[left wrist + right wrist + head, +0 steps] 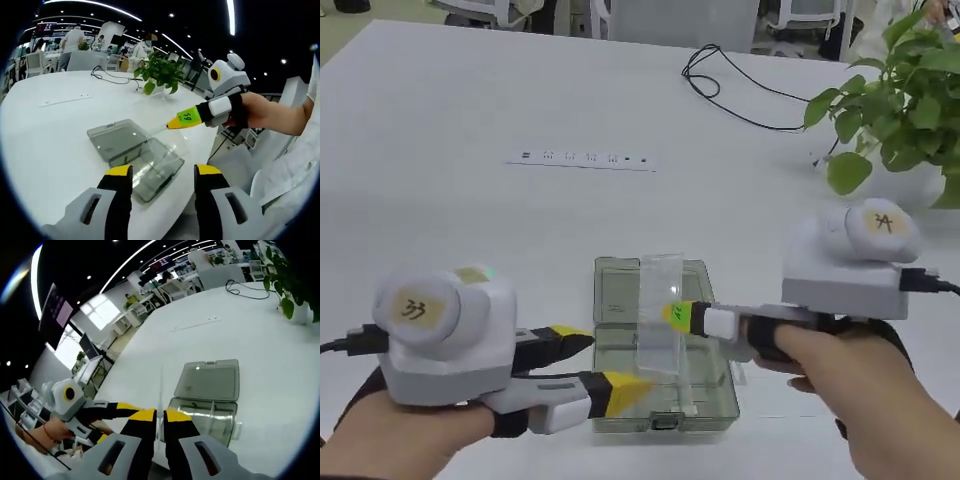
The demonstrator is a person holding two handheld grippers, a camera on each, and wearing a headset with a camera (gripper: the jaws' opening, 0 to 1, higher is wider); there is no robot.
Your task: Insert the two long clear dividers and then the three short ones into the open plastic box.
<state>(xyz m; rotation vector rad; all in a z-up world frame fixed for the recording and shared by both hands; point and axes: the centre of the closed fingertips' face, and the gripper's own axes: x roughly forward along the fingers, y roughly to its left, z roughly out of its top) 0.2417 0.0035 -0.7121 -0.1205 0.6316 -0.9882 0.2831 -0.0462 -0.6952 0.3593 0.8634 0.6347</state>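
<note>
The open clear plastic box (708, 398) lies at the table's near edge with its lid (618, 290) folded back flat. My right gripper (676, 316) is shut on a clear divider (660, 300), held upright over the box with its lower edge down in the tray. In the right gripper view the divider (161, 385) appears as a thin edge-on line between the nearly closed jaws (159, 416), above the box (206, 399). My left gripper (605, 366) is open just left of the box and holds nothing. In its own view the open jaws (162, 172) frame the box (135, 152).
A white power strip (582, 158) lies mid-table. A black cable (720, 85) loops at the far side. A potted plant (900, 100) stands at the right. The box sits close to the table's front edge. Chairs and people are in the background.
</note>
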